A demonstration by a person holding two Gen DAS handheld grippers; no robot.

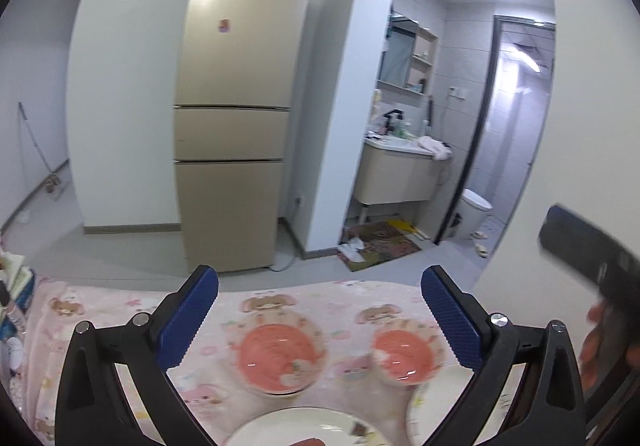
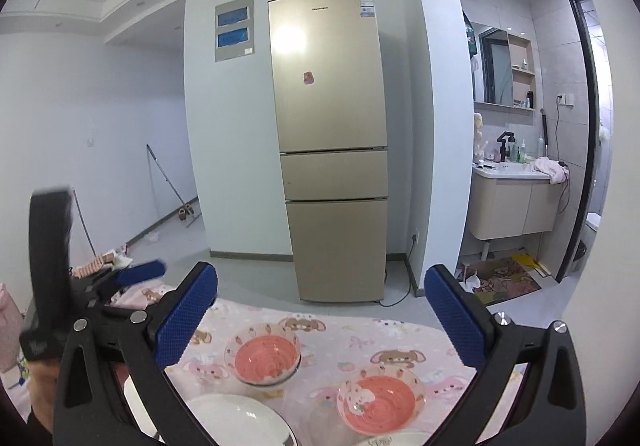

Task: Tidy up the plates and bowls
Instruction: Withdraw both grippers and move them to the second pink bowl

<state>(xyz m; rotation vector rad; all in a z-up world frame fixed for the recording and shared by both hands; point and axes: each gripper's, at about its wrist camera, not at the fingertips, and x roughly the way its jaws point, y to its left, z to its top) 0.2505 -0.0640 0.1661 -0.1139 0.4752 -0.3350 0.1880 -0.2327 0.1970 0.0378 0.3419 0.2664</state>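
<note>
Grippers, both raised above a counter (image 2: 360, 338) draped in a pink cartoon-print cloth, point slightly downward toward the room beyond. The left gripper (image 1: 320, 322) has its blue-padded jaws spread wide with nothing between them; the right gripper (image 2: 320, 322) is likewise wide apart and holds nothing. A hand (image 1: 596, 350) grips the right tool's handle at the edge of the left view.

Two pink-lined bowls sit apart on the cloth, below and ahead of the jaws: the left bowl (image 2: 262, 358) and the right bowl (image 2: 380, 400), neither touched. One white plate (image 2: 236, 422) lies nearer the camera, beside the left bowl; a second white plate (image 1: 436, 402) shows partly, just beside the right bowl.

Beyond the counter stands a tall gold refrigerator (image 2: 328, 146) against a white wall, on a grey floor. An arched opening at right leads to a washroom with a vanity sink (image 2: 516, 202) and mirror.
</note>
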